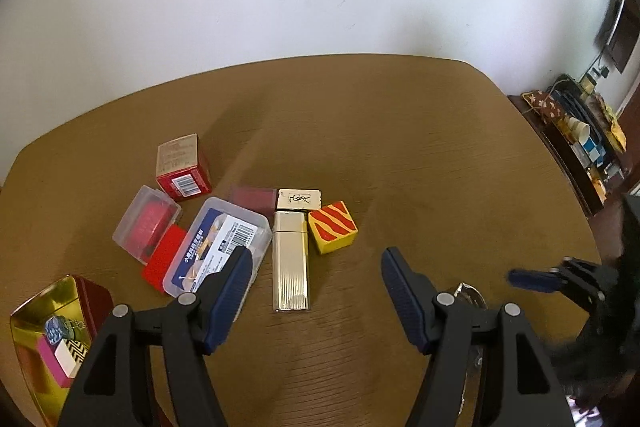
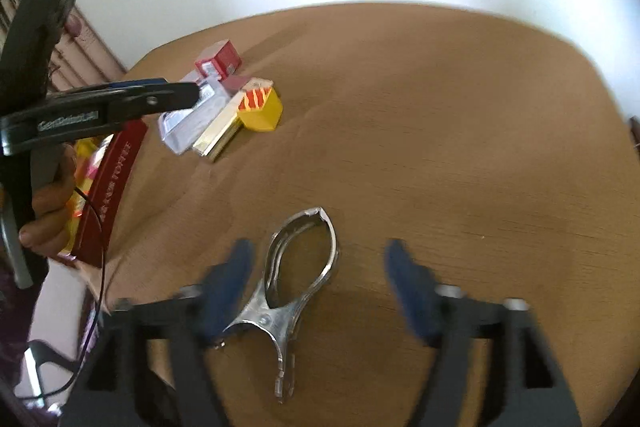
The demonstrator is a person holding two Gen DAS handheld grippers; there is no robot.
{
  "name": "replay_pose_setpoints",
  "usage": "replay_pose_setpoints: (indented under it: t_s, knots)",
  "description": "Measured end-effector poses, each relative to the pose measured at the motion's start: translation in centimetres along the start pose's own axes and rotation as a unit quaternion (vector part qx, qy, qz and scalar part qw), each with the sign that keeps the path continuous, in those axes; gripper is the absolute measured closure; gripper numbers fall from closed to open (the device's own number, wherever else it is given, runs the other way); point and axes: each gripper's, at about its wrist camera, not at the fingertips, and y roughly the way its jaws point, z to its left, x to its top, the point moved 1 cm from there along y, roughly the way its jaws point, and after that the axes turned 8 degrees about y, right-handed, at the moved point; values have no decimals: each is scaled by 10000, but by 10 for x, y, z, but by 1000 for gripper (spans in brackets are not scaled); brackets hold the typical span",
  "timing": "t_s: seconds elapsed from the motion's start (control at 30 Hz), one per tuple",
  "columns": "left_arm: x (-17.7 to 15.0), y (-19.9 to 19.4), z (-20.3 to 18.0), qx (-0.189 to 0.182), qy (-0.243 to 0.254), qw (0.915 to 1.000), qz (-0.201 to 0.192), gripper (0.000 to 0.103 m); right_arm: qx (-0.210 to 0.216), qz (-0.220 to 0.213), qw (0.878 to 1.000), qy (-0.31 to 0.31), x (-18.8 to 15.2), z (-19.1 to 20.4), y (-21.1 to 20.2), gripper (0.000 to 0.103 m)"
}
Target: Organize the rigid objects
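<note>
While a few small items already sat in the gold tin (image 1: 24, 323), most boxes (image 1: 280, 235) remained clustered on the tabletop (image 1: 400, 147). Both left tongs (image 1: 316, 291) and right tongs (image 2: 320, 279) gaped empty. A metal clip (image 2: 296, 267) lay loose between the right pair, seemingly unsorted.

Both wrist cameras looked steeply down along their own fingers at the wooden table (image 1: 400, 147) from close above, the left over the box cluster, the right, blurred, over a metal clamp (image 2: 296, 267), and both views shared the yellow striped block (image 1: 333, 227), gold case (image 1: 291, 259) and far wall.
</note>
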Motion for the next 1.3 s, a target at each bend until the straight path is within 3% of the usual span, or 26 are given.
replay_pose_setpoints:
  t_s: [0.03, 0.13, 0.23, 0.27, 0.3, 0.33, 0.37, 0.4, 0.53, 0.67, 0.97, 1.13, 1.3]
  knots:
    - [-1, 1, 1, -83, -61, 9999, 0, 34, -182, -74, 9998, -39, -3, 5, -2, 10]
    - [-4, 2, 4, -167, -109, 9998, 5, 34, -273, -175, 9995, -37, -8, 22, -3, 8]
    - [-8, 6, 4, -146, -15, 9999, 69, 34, -781, 119, 9969, 3, -8, 30, 17, 4]
    - [-10, 6, 4, -161, 9, 9998, 71, 34, -705, 197, 9973, 90, -10, 30, 23, 5]
    - [-12, 7, 4, -178, 19, 9998, 62, 34, -571, 246, 9979, 185, -13, 29, 27, 14]
    - [-13, 6, 4, -204, 44, 9998, 50, 34, -481, 285, 9983, 173, -15, 29, 32, 44]
    - [-14, 5, 5, -208, 65, 9998, 37, 34, -507, 360, 9980, 142, -18, 29, 37, 60]
    - [-15, 5, 6, -193, 78, 9998, 18, 34, -459, 355, 9982, 112, -21, 29, 40, 64]
    - [-14, 4, 12, -120, 106, 9999, -12, 34, -324, 169, 9992, -134, -24, 25, 32, 65]
    - [-4, 12, 8, -334, 27, 9994, 49, 34, -321, -62, 9994, -84, -15, 6, 18, 65]
    - [16, 61, 0, -733, -388, 9950, 563, 34, -185, -154, 9993, 275, -8, -35, 15, 65]
    - [25, 79, 1, -625, -469, 9942, 744, 34, 32, -93, 9987, 495, -13, -50, 20, 65]
    - [31, 83, 0, -526, -513, 9956, 581, 34, 136, -91, 9984, 541, -10, -57, 20, 65]
